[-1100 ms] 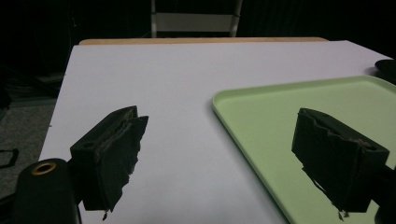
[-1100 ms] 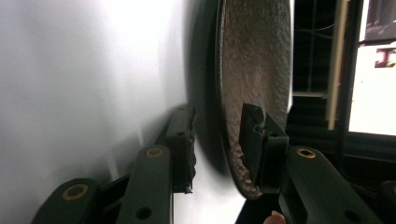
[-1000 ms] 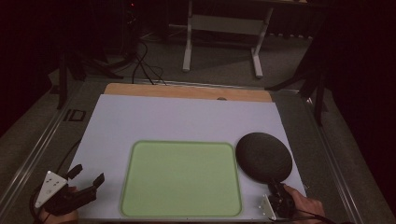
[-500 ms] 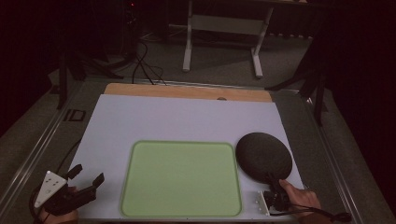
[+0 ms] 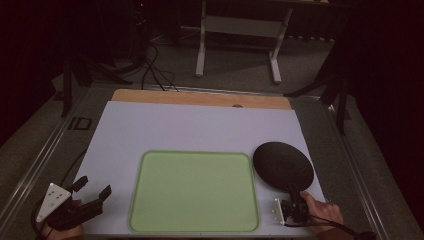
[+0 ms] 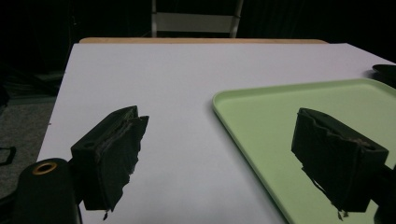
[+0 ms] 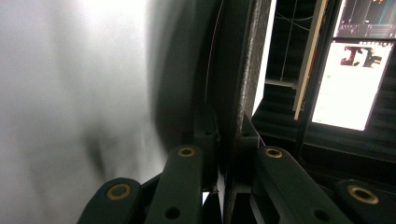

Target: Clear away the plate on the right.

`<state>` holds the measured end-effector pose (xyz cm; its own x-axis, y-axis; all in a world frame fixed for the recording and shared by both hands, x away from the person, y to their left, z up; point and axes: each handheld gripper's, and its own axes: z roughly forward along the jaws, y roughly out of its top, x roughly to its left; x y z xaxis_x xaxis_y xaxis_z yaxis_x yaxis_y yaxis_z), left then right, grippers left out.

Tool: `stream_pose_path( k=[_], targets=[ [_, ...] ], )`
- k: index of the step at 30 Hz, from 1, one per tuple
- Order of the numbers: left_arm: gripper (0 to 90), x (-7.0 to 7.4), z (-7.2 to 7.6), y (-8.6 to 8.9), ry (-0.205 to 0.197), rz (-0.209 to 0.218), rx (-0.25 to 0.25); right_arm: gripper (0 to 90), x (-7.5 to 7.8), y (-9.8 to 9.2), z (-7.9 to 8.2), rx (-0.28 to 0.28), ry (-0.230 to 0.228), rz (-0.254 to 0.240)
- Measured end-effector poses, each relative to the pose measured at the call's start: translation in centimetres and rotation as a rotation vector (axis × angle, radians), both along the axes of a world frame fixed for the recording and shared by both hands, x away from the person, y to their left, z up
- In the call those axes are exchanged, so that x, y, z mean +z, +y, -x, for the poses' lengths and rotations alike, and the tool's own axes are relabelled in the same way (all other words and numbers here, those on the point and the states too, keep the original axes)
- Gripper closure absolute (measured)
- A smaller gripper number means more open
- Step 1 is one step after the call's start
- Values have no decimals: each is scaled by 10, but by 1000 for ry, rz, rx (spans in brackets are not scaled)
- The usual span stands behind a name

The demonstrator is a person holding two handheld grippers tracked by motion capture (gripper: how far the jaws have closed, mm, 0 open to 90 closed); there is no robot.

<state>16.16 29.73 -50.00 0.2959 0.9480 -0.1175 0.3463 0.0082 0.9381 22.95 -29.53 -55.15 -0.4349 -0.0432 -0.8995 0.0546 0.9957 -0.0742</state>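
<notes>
My right gripper (image 5: 294,196) has just closed its fingers, pinching the near rim of the black plate (image 5: 283,165). The green tray (image 5: 194,192) lies directly to its left. My left gripper (image 5: 92,187) waits with fingers spread beyond the tray.

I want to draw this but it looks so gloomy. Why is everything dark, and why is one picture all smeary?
High view: the room is dim, so only the white table top and green tray stand out. Left gripper view: the tray is sharp and evenly lit. Right gripper view: the black plate sits so near the lens that it blurs, and the bright screen glares.
</notes>
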Motion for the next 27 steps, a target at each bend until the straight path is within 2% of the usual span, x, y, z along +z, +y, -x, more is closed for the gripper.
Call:
stream_pose_path(
  k=[2,5,12,17,27],
  targets=[
    [157,0,0,1,2,1,0,844,0,1,0,-3,-5,-3],
    [157,0,0,0,2,1,2,838,4,1,-1,-21,-2,-47],
    [157,-1,-1,0,3,3,2,812,16,3,-2,-55,1,-113],
    [157,-1,-1,0,3,3,3,810,21,3,0,-62,1,-109],
    [157,-1,-1,0,3,4,4,809,38,5,5,-65,-48,-133]
  ],
)
